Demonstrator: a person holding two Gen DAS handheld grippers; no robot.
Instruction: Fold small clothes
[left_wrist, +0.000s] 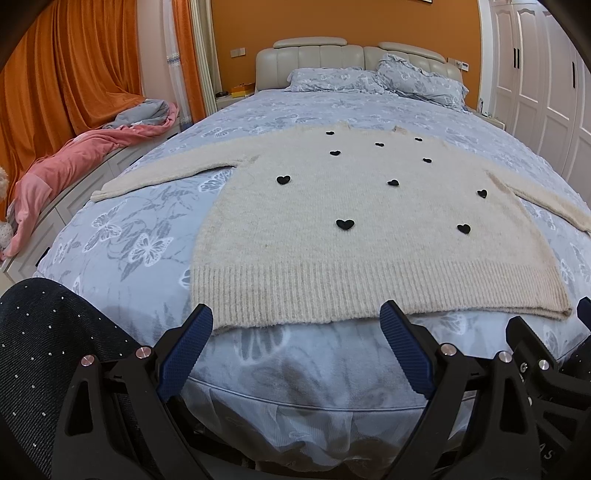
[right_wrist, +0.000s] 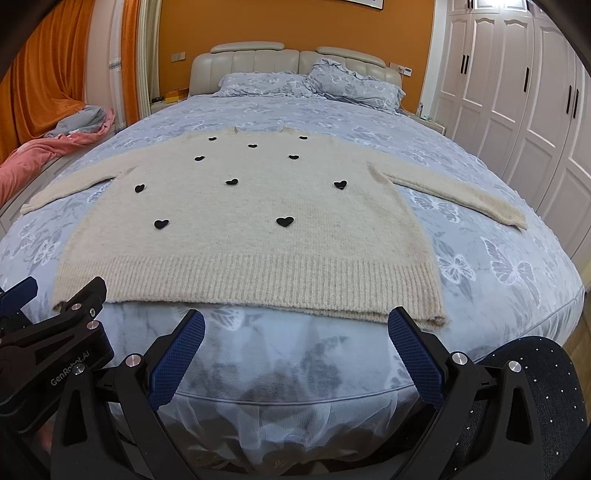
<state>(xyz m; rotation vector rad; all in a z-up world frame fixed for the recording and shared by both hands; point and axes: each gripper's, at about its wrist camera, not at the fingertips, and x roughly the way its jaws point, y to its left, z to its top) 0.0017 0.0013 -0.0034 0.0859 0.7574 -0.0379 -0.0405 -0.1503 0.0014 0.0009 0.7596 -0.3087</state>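
A cream knit sweater (left_wrist: 332, 236) with several black hearts lies flat on the bed, hem toward me, both sleeves spread out; it also shows in the right wrist view (right_wrist: 258, 236). My left gripper (left_wrist: 297, 325) is open and empty, just short of the hem's left half at the foot of the bed. My right gripper (right_wrist: 295, 328) is open and empty, just short of the hem's right half. The right gripper (left_wrist: 583, 325) shows at the right edge of the left wrist view, and the left gripper (right_wrist: 55, 291) at the left edge of the right wrist view.
The bed (left_wrist: 122, 236) has a blue butterfly cover and two pillows (left_wrist: 373, 79) at the headboard. A pink blanket (left_wrist: 59, 166) lies on a bench to the left. White wardrobes (right_wrist: 517, 92) stand on the right. My dark spotted trousers (left_wrist: 40, 332) are at the bed's foot.
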